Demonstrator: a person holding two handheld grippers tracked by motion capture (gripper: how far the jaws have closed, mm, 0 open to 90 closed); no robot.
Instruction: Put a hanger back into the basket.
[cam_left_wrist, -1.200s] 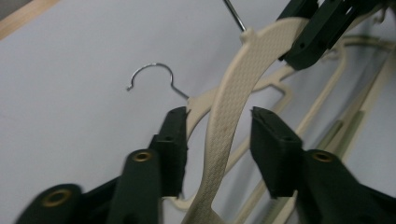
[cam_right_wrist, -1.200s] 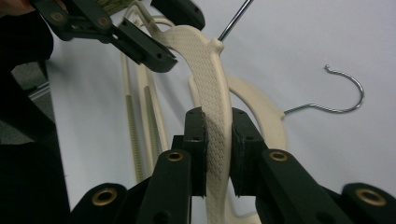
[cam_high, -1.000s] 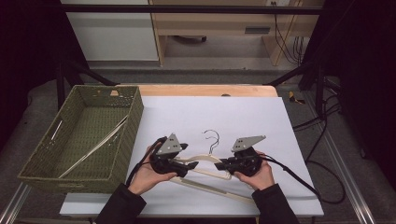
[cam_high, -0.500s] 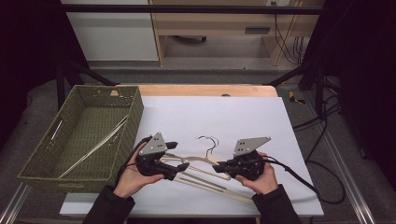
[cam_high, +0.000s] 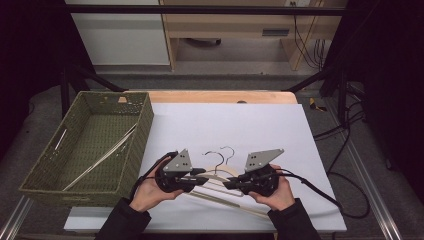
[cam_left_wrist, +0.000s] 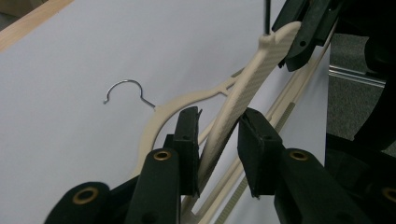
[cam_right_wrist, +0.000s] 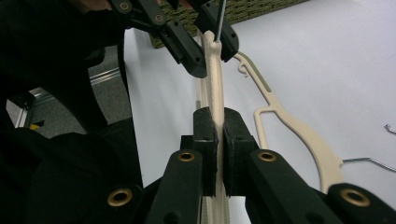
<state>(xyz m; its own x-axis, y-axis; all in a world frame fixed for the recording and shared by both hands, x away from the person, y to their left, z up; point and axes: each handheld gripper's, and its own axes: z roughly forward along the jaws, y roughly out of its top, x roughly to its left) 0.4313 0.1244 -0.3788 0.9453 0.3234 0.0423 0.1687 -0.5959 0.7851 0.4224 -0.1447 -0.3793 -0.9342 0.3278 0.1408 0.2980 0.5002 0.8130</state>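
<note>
A cream plastic hanger (cam_high: 218, 175) is held just above the white table, edge up, between both grippers. My right gripper (cam_right_wrist: 219, 135) is shut on one arm of it (cam_right_wrist: 215, 79). My left gripper (cam_left_wrist: 217, 135) has the other arm (cam_left_wrist: 243, 88) between its jaws. Those jaws have just been closing, and a thin gap still shows beside one pad (cam_left_wrist: 250, 140). A second cream hanger (cam_left_wrist: 187, 100) lies flat on the table under the first, its wire hook (cam_left_wrist: 126, 88) pointing away from me. In the high view the left gripper (cam_high: 202, 175) and right gripper (cam_high: 232, 184) face each other.
A green woven basket (cam_high: 145, 125) stands at the left of the table with thin pale rods (cam_high: 100, 160) inside. The white table top (cam_high: 240, 125) stretches beyond the hangers. Cables trail off the right edge, and metal rails frame the table.
The left gripper's jaws have narrowed around the hanger's arm. The right gripper has risen slightly with its end of the hanger. Both hands stay near the table's front.
</note>
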